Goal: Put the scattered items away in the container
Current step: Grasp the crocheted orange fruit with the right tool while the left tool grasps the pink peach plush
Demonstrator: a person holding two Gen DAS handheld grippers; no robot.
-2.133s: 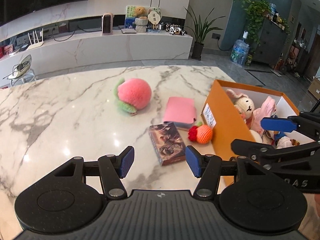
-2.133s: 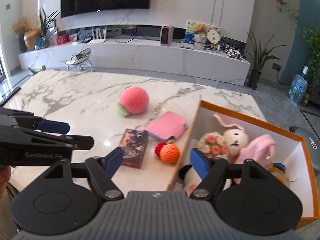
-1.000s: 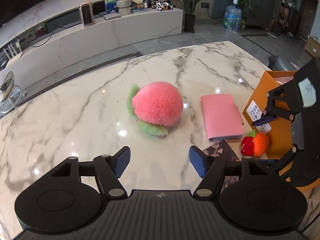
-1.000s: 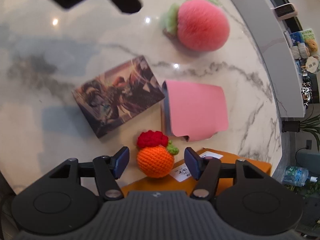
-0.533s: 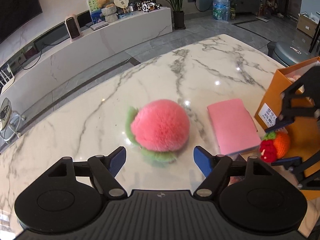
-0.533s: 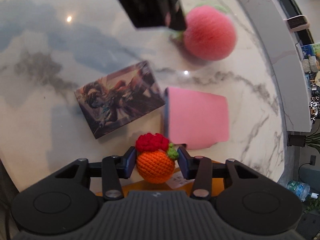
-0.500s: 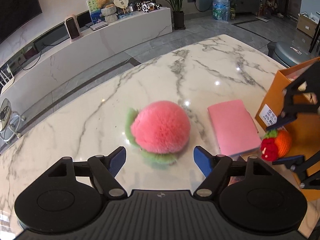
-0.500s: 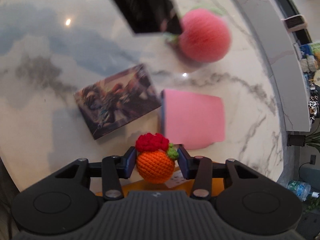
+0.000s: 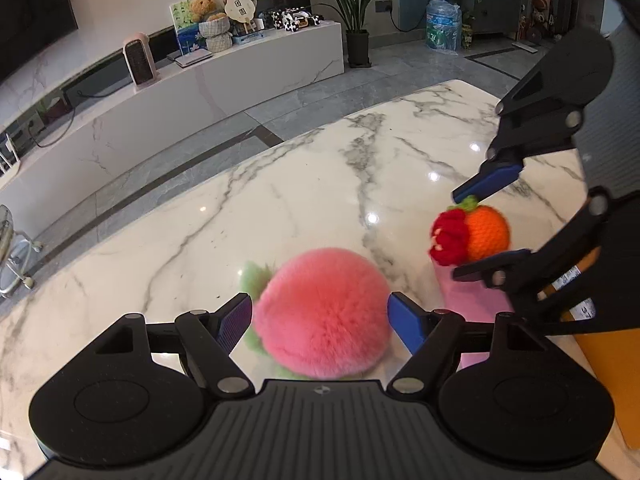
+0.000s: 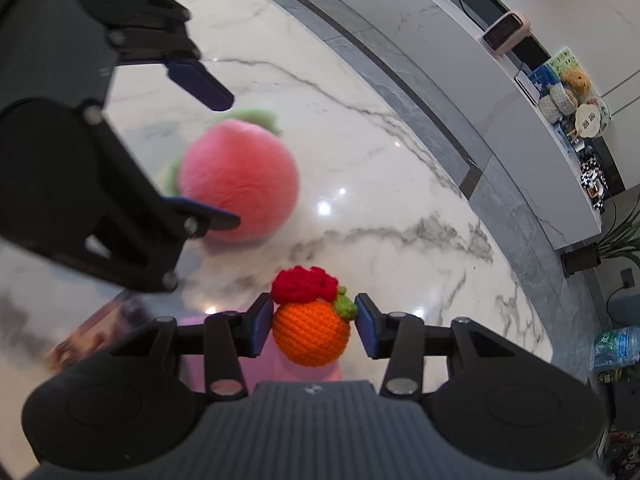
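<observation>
While the right gripper [image 10: 314,330] pinches the crocheted orange [image 10: 310,332] above the tabletop [image 9: 320,184], centre the left gripper [image 9: 320,320], jaws spread around the pink plush peach [image 9: 324,312], squeeze gently, lift clear, and carry toward the orange box [image 9: 604,360].

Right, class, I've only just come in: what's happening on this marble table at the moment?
A person is tidying toys with two handheld grippers. The right gripper is shut on a crocheted orange toy, held above the marble table. The left gripper is open, its fingers either side of a fluffy pink peach toy that looks to be resting on the table. An orange box shows at the left wrist view's right edge.
</observation>
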